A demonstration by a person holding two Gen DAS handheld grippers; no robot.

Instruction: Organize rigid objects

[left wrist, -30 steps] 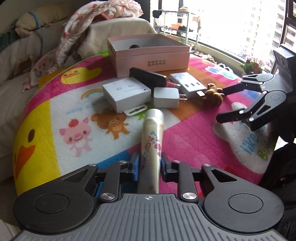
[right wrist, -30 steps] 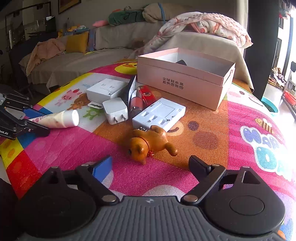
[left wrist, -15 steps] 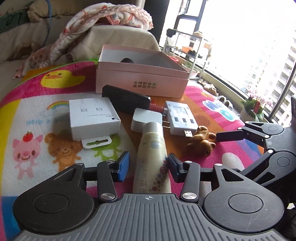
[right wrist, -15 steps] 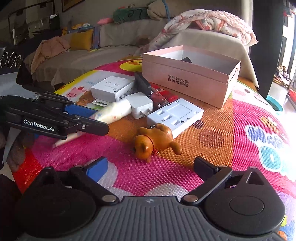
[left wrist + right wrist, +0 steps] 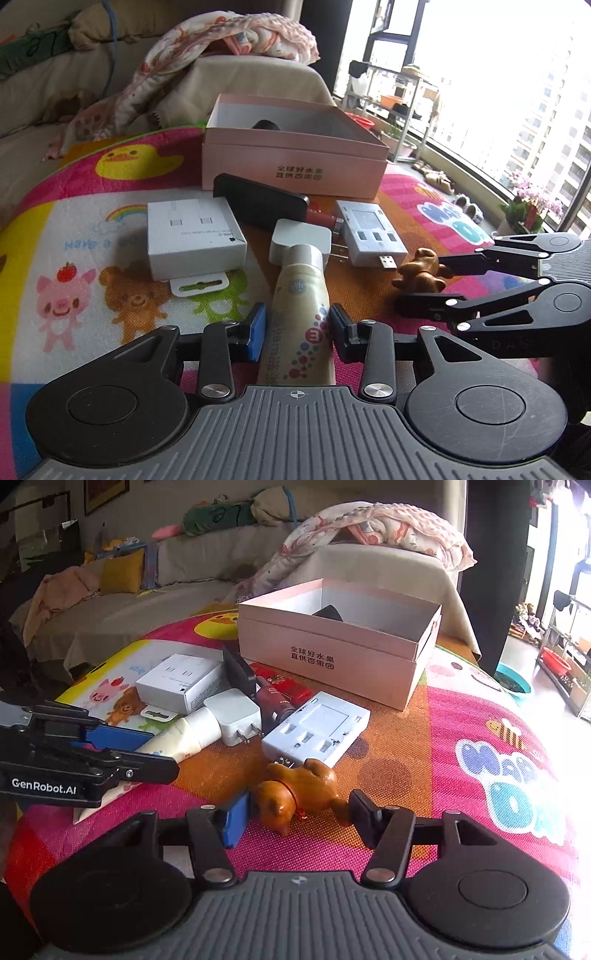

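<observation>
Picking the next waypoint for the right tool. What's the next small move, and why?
Probably close the right tool on the wooden dog. Its fingers already sit on either side of the dog, open, with gaps on both sides. The pink box stands open behind, a likely place for it next.

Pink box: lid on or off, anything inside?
Open, no lid on the pink box. Not empty: a dark object shows above the near wall in both views; what it is, cannot tell.
</observation>
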